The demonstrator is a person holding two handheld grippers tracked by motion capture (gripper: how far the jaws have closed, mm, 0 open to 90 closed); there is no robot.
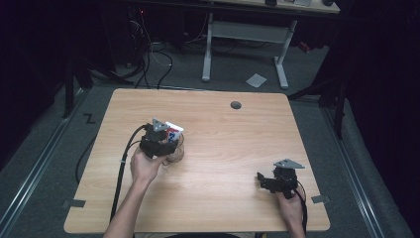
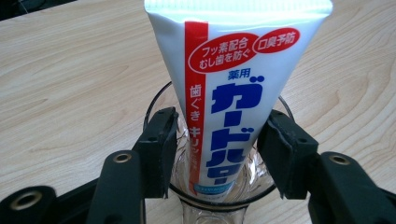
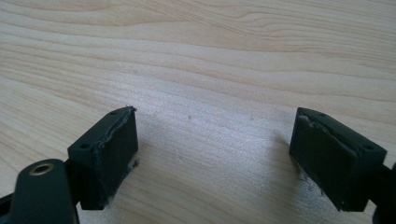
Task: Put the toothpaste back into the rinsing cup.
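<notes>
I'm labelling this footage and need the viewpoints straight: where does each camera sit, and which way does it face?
High view: above the person's side, looking forward and down on the table; both forearms, left gripper, right gripper.
Left gripper view: on the left gripper, facing the toothpaste tube standing in the glass.
Right gripper view: on the right gripper, facing bare tabletop.
Shared: high and left gripper views both show tube and glass.

The room is dark — light falls mostly on the wooden surface (image 1: 237,144), which has a small round hole (image 1: 236,105) near its far edge. The floor (image 1: 233,69) is grey. Beyond stands a desk with white legs (image 1: 245,47) — a paper scrap (image 1: 256,80) and black cables (image 1: 148,57) lie nearby.
</notes>
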